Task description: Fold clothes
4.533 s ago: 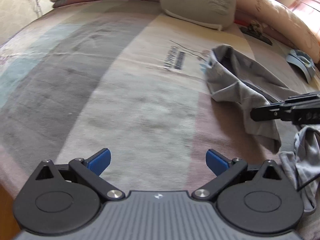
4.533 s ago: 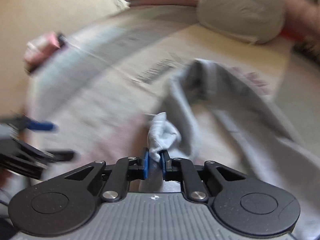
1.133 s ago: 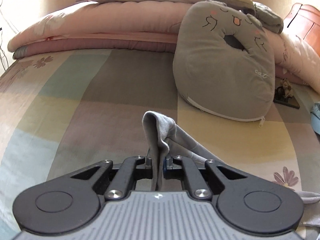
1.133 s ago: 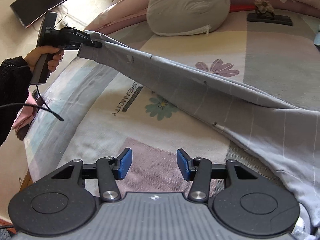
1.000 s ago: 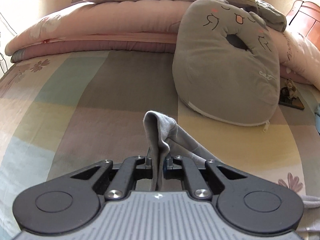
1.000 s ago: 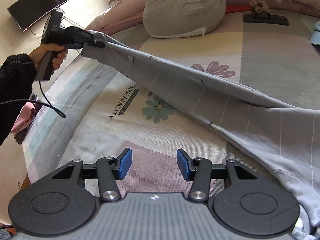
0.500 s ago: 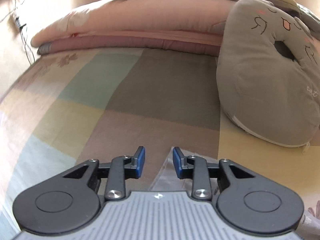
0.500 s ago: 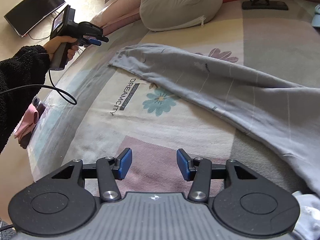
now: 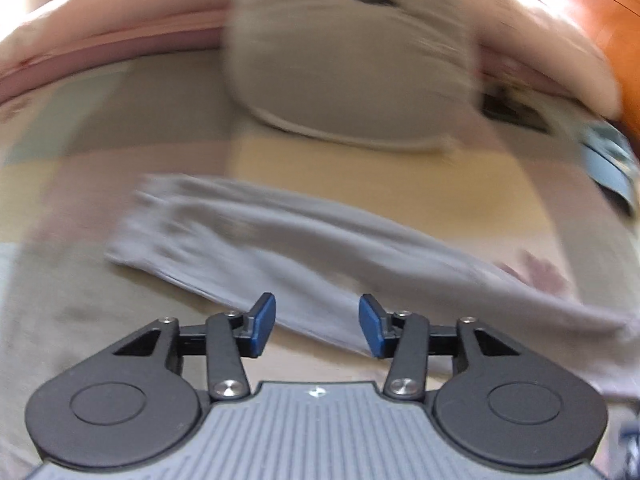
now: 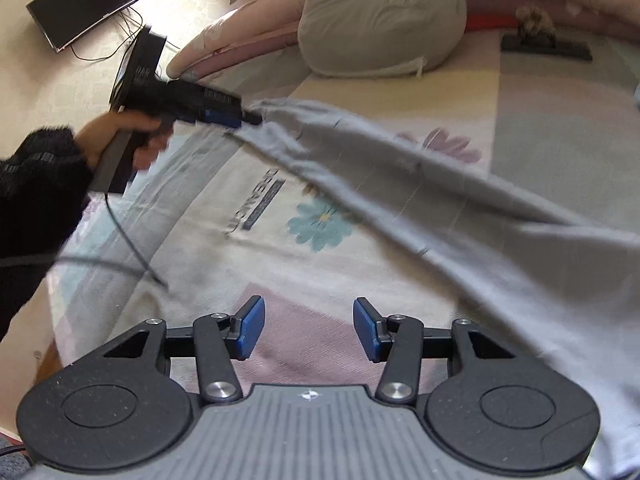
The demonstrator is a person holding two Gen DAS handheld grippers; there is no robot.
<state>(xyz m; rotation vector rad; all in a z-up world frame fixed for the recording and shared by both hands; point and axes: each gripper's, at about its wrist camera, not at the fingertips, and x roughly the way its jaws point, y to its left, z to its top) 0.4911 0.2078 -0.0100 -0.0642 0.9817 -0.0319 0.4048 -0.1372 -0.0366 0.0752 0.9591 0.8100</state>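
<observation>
Across the bed (image 10: 400,92) lies grey trousers (image 10: 460,200), perhaps flat; left gripper (image 9: 317,322) and right gripper (image 10: 309,328) both gape, holding nothing.

Bedsheet (image 10: 224,264) bare nr right gripper (image 10: 309,329); grey garment (image 10: 460,200) (long, diagonal) blocks beyond; cushion (image 10: 380,20) behind.

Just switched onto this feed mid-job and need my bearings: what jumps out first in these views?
The long grey garment stretched diagonally across the patterned bedspread, from the upper left toward the lower right. The left gripper sits at the garment's upper-left end, its blue-padded fingers open in its own view. Beyond the garment, a big grey cat-face cushion leans against the pink bedding; the right gripper hangs open over bare bedspread.
</observation>
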